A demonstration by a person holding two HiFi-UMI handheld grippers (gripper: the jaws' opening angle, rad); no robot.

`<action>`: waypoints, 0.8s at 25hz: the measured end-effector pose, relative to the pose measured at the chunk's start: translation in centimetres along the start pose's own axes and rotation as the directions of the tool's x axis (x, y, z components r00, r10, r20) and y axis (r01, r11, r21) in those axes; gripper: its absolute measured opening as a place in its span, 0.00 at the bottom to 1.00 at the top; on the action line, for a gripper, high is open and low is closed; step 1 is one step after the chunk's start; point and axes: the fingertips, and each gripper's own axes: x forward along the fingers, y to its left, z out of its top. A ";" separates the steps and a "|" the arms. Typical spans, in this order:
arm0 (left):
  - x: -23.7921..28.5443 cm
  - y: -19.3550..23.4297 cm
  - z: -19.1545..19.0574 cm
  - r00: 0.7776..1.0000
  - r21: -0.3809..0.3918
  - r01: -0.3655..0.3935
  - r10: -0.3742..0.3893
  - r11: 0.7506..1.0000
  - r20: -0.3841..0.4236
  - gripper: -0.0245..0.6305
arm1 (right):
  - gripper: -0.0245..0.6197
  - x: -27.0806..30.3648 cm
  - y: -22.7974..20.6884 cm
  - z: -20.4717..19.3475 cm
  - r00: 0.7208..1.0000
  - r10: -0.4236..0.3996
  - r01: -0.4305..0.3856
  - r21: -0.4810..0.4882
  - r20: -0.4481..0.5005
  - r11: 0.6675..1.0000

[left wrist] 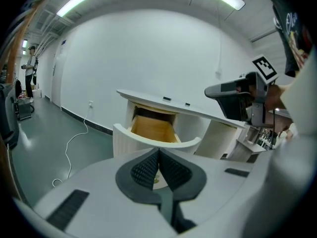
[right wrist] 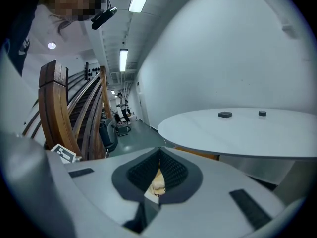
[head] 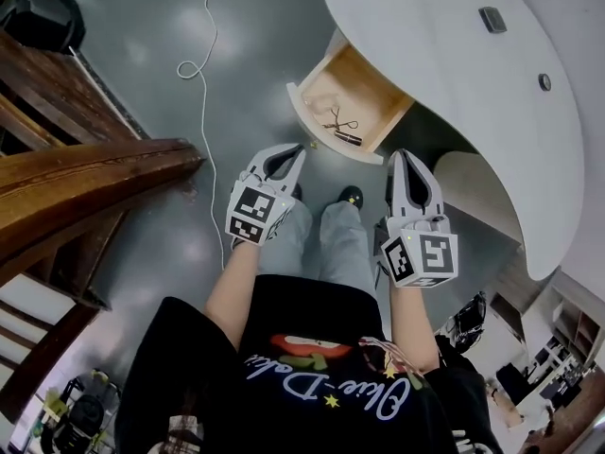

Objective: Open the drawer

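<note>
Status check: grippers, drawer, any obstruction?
Left gripper shut, empty; right gripper shut, empty. White-fronted wooden drawer stands open, scissors inside. Nothing blocking it.

An office lobby, shown by the curved white desk (head: pixel 454 83), wooden staircase (head: pixel 95 173), grey floor (head: pixel 255 45) and strip lights (left wrist: pixel 74 2).

Person wears a black short-sleeved T-shirt (head: pixel 284 324). Across it runs white script lettering with yellow stars and a red-and-green motif. Just past the T-shirt's hem are pale grey-blue trousers (head: pixel 326 239), and farther from the T-shirt a dark shoe (head: pixel 351 197) with a yellow spot. Left gripper (head: pixel 291 157) and right gripper (head: pixel 405 162) have light grey moulded shells and black ribbed pads (left wrist: pixel 145 170). Each carries a white cube (head: pixel 255 214) printed with black square markers.
</note>
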 end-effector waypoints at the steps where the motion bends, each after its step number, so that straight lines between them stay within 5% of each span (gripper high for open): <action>1: -0.4 -0.3 0.5 1.000 0.008 0.001 -0.001 1.000 0.001 0.05 | 0.04 -0.4 0.1 0.2 1.000 -0.001 0.001 0.000 -0.001 1.000; 11: -3.9 -1.8 7.3 0.997 0.126 0.001 -0.011 0.992 0.075 0.05 | 0.04 -3.5 1.2 3.2 0.999 0.005 -0.004 -0.021 0.039 1.000; 20: -4.9 -4.7 12.8 0.987 0.203 0.068 -0.096 0.977 0.128 0.05 | 0.04 -5.9 1.8 6.8 0.996 -0.007 0.012 -0.050 0.091 0.999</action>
